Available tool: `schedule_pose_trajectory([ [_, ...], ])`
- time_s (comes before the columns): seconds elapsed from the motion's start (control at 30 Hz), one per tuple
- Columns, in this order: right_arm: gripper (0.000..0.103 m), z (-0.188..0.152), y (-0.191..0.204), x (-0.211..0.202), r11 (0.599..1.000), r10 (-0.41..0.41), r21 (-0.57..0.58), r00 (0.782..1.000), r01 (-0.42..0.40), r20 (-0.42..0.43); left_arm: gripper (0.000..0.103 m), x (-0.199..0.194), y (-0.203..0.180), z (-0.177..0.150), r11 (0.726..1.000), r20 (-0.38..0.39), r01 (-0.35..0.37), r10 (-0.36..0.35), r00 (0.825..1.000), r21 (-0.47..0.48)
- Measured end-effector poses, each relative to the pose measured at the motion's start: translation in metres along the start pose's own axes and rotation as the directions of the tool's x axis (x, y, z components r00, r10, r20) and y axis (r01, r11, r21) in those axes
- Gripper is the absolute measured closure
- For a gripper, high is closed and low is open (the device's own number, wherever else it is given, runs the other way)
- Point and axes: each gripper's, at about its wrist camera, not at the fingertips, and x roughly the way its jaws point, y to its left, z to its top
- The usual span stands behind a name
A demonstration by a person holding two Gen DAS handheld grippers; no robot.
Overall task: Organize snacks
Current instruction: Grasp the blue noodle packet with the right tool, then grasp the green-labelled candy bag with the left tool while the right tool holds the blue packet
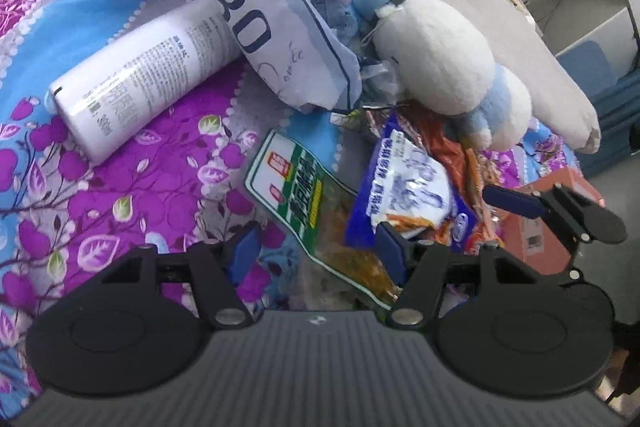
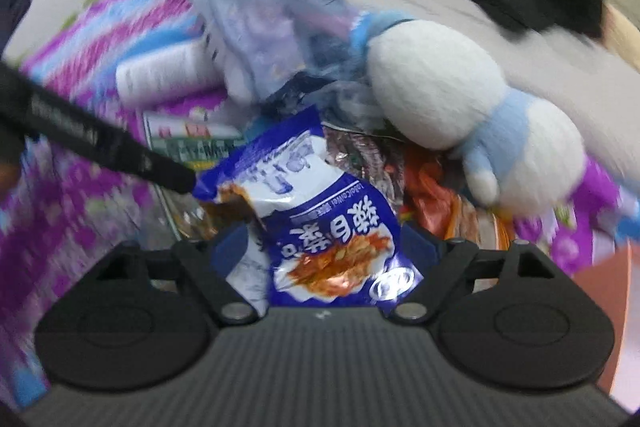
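My left gripper (image 1: 318,245) hangs with its jaws spread wide over the green snack packet (image 1: 316,215), which lies flat on the flowered bedspread (image 1: 120,195), so I judge I am lined up to take that one next; nothing is between the pads yet. My right gripper (image 2: 322,247) also stands wide apart, with the blue-and-white snack bag (image 2: 320,227) lying in the gap but neither pad pressing it, as far as the blurred right view lets me tell. That bag sits on top of a small heap of orange wrappers (image 1: 448,151), just beside the green packet, which is why I come at it from above, not from the side. The white plush toy (image 1: 440,63) leans over the heap's far edge and a crumpled plastic bag (image 1: 280,7) drapes onto a white bottle (image 1: 148,75); none of these are snacks, so I mean to work round them. An orange box (image 1: 544,227) waits to the right, perhaps as the place for the packets.
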Motion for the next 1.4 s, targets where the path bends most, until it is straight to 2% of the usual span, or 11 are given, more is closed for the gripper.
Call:
schedule_pose_trajectory([
  [0.1, 0.018, 0.001, 0.004, 0.01, 0.993, 0.018, -0.119, 1.0, -0.016, 0.02, 0.037, 0.008, 0.003, 0.0, 1.0, 0.026, 0.011, -0.01, 1.0, -0.007],
  [0.2, 0.018, 0.001, 0.007, 0.02, 0.98, 0.042, -0.195, 0.999, -0.035, 0.031, 0.044, 0.015, 0.003, -0.002, 1.0, 0.046, 0.007, -0.007, 0.999, -0.003],
  [0.27, 0.018, 0.0, 0.009, 0.023, 0.975, 0.028, -0.22, 0.998, -0.016, 0.051, 0.051, 0.018, 0.004, -0.004, 1.0, 0.06, 0.004, -0.004, 0.998, 0.003],
  [0.33, 0.018, -0.001, 0.009, 0.026, 0.978, 0.019, -0.208, 0.999, -0.008, 0.05, 0.059, 0.017, 0.003, -0.006, 1.0, 0.076, 0.006, -0.007, 0.997, 0.014],
  [0.4, 0.028, -0.002, 0.01, 0.029, 0.982, -0.007, -0.187, 0.999, 0.016, 0.046, 0.069, 0.014, 0.001, -0.009, 0.999, 0.097, 0.024, -0.026, 0.995, 0.023],
  [0.53, 0.039, -0.008, 0.018, 0.023, 0.989, -0.048, -0.138, 0.997, 0.056, 0.059, 0.089, 0.004, -0.007, -0.015, 0.998, 0.137, 0.022, -0.029, 0.99, 0.05],
  [0.57, 0.044, -0.01, 0.021, 0.019, 0.99, -0.063, -0.119, 0.996, 0.07, 0.063, 0.091, 0.001, -0.009, -0.016, 0.998, 0.145, 0.028, -0.036, 0.989, 0.056],
  [0.63, 0.047, -0.011, 0.023, 0.01, 0.995, -0.081, -0.053, 0.994, 0.085, 0.074, 0.095, -0.01, -0.013, -0.018, 0.998, 0.163, 0.038, -0.047, 0.986, 0.057],
  [0.87, 0.052, -0.02, 0.037, -0.04, 0.982, -0.131, 0.154, 0.983, 0.111, 0.125, 0.097, -0.063, -0.038, -0.032, 0.992, 0.245, 0.043, -0.072, 0.967, 0.122],
  [1.07, 0.052, -0.041, 0.05, -0.088, 0.945, -0.173, 0.304, 0.972, 0.118, 0.159, 0.097, -0.103, -0.053, -0.061, 0.985, 0.266, 0.084, -0.121, 0.956, 0.148],
  [1.4, 0.053, -0.112, 0.083, -0.133, 0.873, -0.172, 0.481, 0.973, 0.078, 0.154, 0.097, -0.135, -0.064, -0.137, 0.978, 0.205, 0.11, -0.146, 0.968, 0.176],
])
